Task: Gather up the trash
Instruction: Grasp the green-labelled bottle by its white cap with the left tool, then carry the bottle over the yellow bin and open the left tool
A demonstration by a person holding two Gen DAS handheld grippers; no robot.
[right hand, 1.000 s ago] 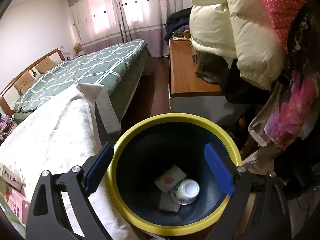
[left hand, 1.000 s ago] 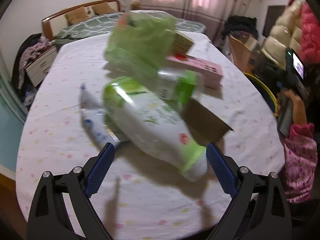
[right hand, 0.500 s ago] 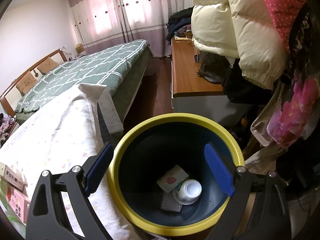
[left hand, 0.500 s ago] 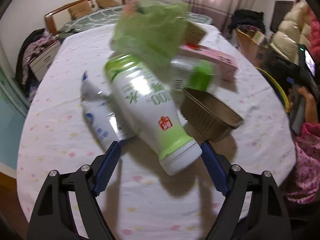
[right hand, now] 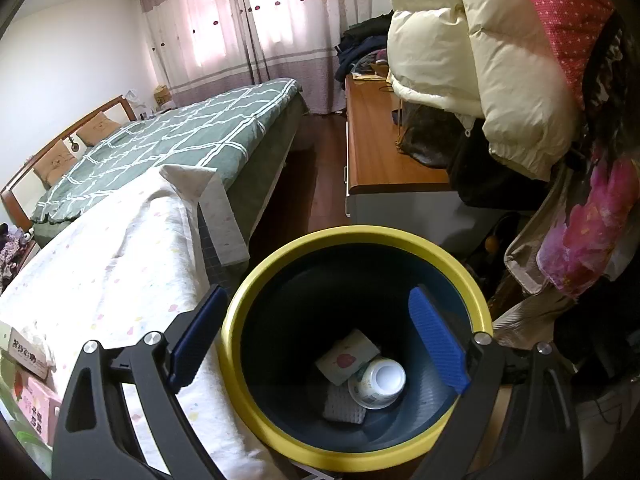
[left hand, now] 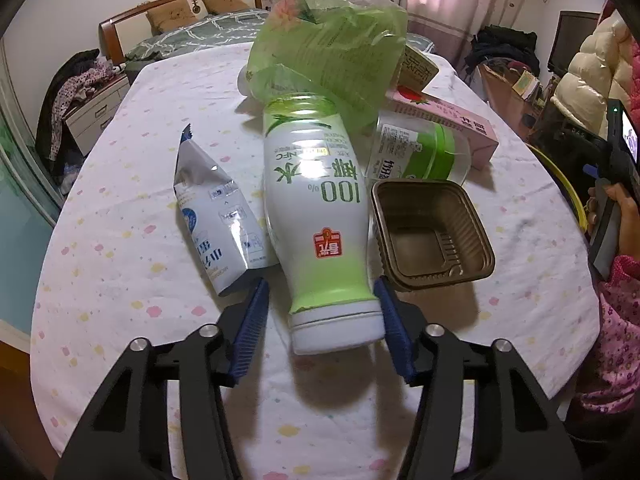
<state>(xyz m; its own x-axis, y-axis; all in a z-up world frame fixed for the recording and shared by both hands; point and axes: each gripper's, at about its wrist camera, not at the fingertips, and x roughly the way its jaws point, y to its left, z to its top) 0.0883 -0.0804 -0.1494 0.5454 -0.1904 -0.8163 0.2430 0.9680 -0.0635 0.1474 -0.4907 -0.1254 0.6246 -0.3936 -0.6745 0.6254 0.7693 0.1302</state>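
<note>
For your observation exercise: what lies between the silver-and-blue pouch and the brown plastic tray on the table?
The left wrist view shows the white and green bottle lying between the pouch and the tray, its capped end between the left tongs.

Between the ribbed, matt blue pads of the left claw (left hand: 320, 330) lies a glossy white-and-green plastic bottle (left hand: 316, 216). Beside its left pad sits a shiny, crinkled silver-and-blue foil pouch (left hand: 218, 216); by the right pad, a ridged, semi-gloss brown plastic tray (left hand: 432, 236). Farther out, a thin translucent green plastic bag (left hand: 332, 48) looks creased. All rest on matt dotted white cloth covering the table (left hand: 120, 280). Beneath the right claw (right hand: 316, 344), the smooth yellow-rimmed dark blue plastic bin (right hand: 352, 444) has a soft sheen.
</note>
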